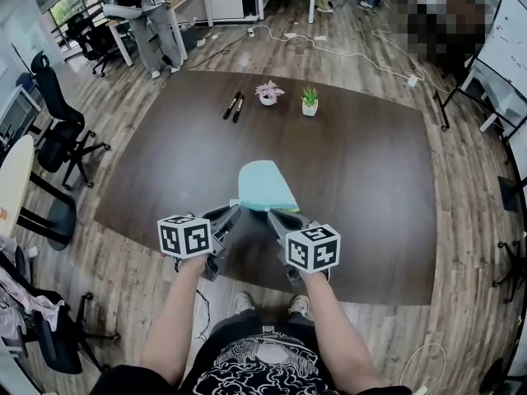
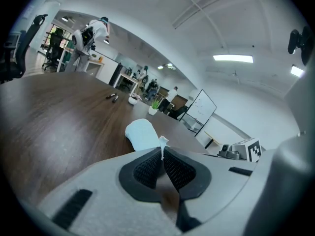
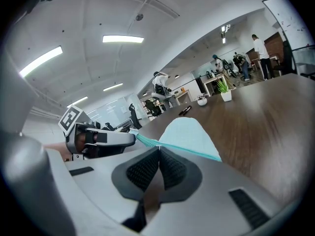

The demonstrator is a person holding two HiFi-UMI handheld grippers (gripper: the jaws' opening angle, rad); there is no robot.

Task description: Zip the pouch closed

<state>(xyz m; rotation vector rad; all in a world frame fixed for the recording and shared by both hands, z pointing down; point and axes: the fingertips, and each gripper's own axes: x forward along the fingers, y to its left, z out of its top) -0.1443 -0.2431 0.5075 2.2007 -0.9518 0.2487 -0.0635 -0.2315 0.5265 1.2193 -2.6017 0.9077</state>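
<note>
At the front edge of the desk [image 1: 370,163] lay the teal pouch [image 1: 265,186]. Our left tongs [image 1: 233,213] pinched its end tab [image 2: 162,142]. Our right tongs [image 1: 272,215] stood pressed together at the zipper [image 3: 147,142]. We judged the zipping under way, but we could not see the slider or tell how much remained.

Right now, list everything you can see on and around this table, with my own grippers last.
table: one, dark brown wood, centre of room
pouch: one, light teal, near side of table
markers: two, black, far side of table
flowering plant: one, pink in white pot, right of the markers
green plant: one, white pot, beside the pink one
office chairs: several, black, floor at left
whiteboard: one, white, far right
left gripper: one, grey, shut on the pouch's end tab
right gripper: one, grey, shut on the pouch's zipper edge
</note>
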